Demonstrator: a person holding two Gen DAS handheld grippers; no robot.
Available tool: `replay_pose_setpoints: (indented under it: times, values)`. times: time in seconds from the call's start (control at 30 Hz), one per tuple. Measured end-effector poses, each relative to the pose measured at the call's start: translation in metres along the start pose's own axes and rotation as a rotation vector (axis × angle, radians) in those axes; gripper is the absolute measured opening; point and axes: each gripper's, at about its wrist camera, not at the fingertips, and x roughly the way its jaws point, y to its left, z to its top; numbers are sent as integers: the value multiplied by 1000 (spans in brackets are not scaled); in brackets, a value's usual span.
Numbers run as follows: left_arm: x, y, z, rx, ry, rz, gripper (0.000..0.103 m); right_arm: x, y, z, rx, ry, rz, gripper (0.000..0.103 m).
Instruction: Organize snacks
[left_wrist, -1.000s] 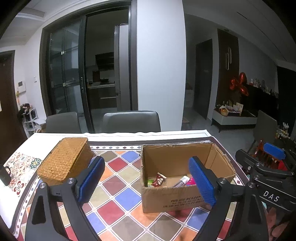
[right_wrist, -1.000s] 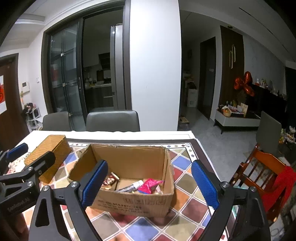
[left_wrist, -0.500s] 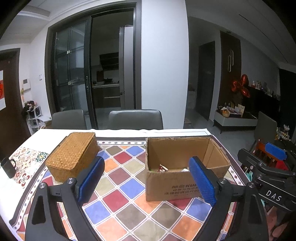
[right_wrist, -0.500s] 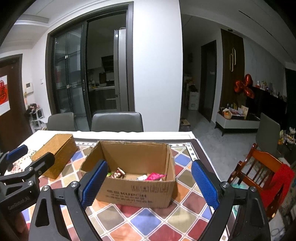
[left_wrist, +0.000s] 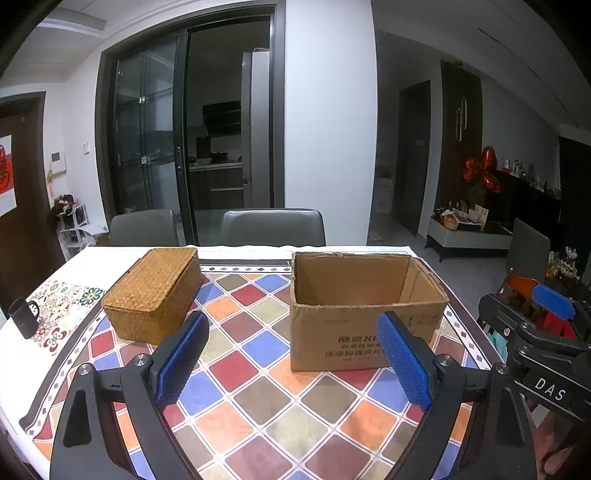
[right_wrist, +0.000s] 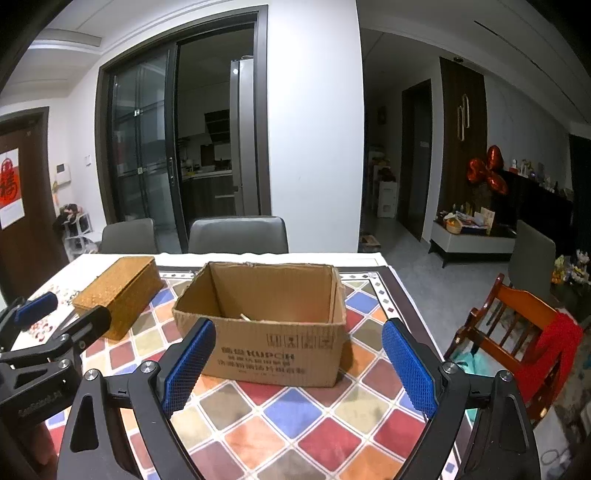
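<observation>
An open cardboard box (left_wrist: 364, 334) (right_wrist: 273, 350) stands on the checkered tablecloth (left_wrist: 258, 398) (right_wrist: 295, 417); from this low angle its near wall hides the snacks, with only a pale sliver (right_wrist: 246, 316) showing inside. To its left sits a closed woven lidded basket (left_wrist: 153, 295) (right_wrist: 118, 291). My left gripper (left_wrist: 293, 363) is open with nothing between its blue pads, short of both containers. My right gripper (right_wrist: 299, 367) is also open and empty, in front of the box. Each gripper shows at the edge of the other's view.
A dark mug (left_wrist: 23, 317) stands at the table's left edge. Two grey chairs (left_wrist: 273, 227) are pushed in at the far side. A wooden chair with red cloth (right_wrist: 524, 332) stands right of the table. Glass sliding doors and a hallway lie behind.
Both grippers have pulled back from the box and sunk slightly; the box and basket look farther away, and the snacks inside have dropped out of sight behind the near wall.
</observation>
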Motion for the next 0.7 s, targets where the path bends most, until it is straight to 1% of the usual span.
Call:
replay_pose_setpoints:
  times: [0.7]
  values:
    - [-61,0,-49,-8,-20,3,93,-58,-3,-41,13,-18,-16,92]
